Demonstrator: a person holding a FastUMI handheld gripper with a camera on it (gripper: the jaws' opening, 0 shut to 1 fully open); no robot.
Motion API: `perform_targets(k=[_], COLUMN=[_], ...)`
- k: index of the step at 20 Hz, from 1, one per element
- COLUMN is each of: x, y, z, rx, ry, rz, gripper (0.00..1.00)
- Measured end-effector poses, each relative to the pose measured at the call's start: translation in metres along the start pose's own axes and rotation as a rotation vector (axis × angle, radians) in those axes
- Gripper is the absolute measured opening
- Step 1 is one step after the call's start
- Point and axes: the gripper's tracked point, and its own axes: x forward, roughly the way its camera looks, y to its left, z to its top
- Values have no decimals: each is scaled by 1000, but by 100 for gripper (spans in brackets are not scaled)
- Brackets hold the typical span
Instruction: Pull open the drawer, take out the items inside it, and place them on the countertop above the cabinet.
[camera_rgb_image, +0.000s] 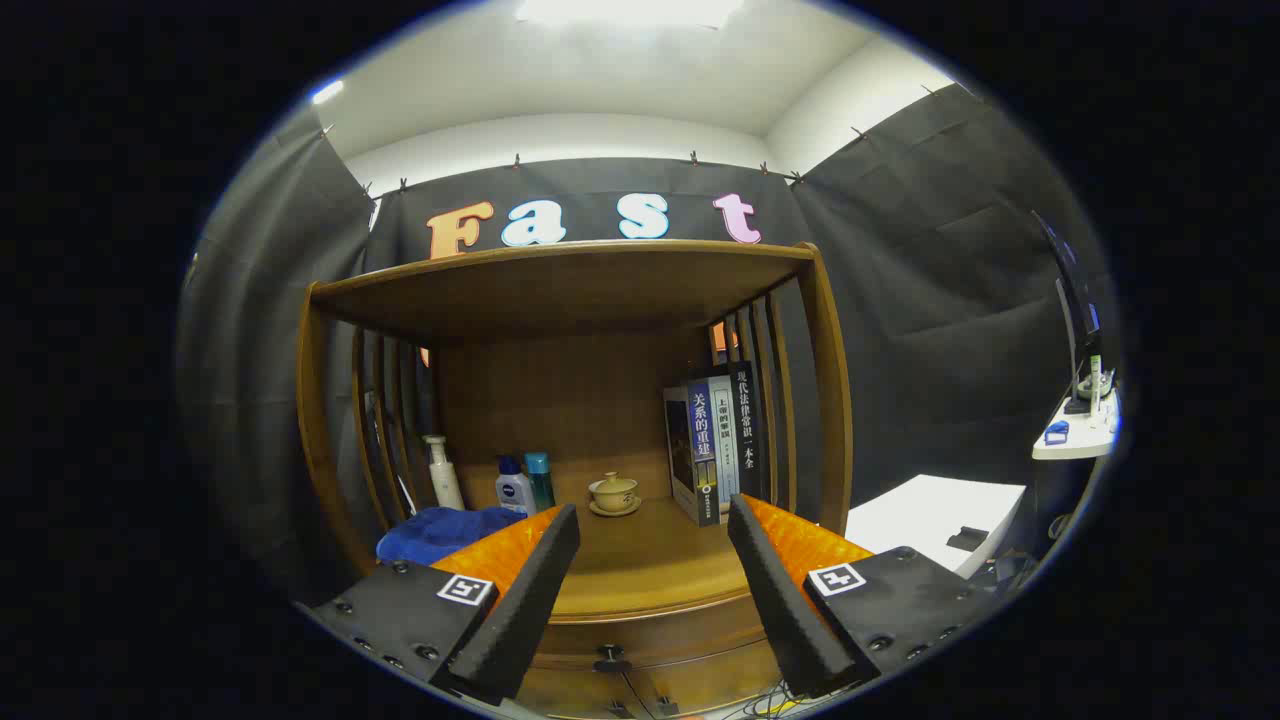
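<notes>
Just below the gripper (655, 560), whose fingers stand wide apart with nothing between them, the drawer (640, 640) sits in the front of the wooden cabinet (820, 400). It looks closed: its face lies flush under the curved edge of the countertop (650, 575), and the small dark knob (610, 655) shows low between the two fingers, not yet touched. So the task seems to be at its very start. The pull has not begun, nothing has been lifted out, and what the drawer holds is hidden.

The drawer front is the same warm brown wood as the rest of the cabinet, with a seam running across below the knob (whether that marks a second drawer beneath is hard to tell this low in the view, where the picture bends and darkens).

The countertop above already carries some things: a blue cloth (440, 530) by the left finger, a white pump bottle (442, 472), two small bottles (525, 483) beside it, a lidded tea cup (613, 492) on a saucer near the middle, and a few upright books (715, 440) against the right slats. The bare stretch just beyond the fingers looks the likeliest spot for setting things down.
</notes>
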Motion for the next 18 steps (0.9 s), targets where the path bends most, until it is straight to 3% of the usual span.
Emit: perform_targets(k=[18], x=[2], y=[6], z=[-6], rx=[-8], ry=[11], rz=[10], gripper=[99])
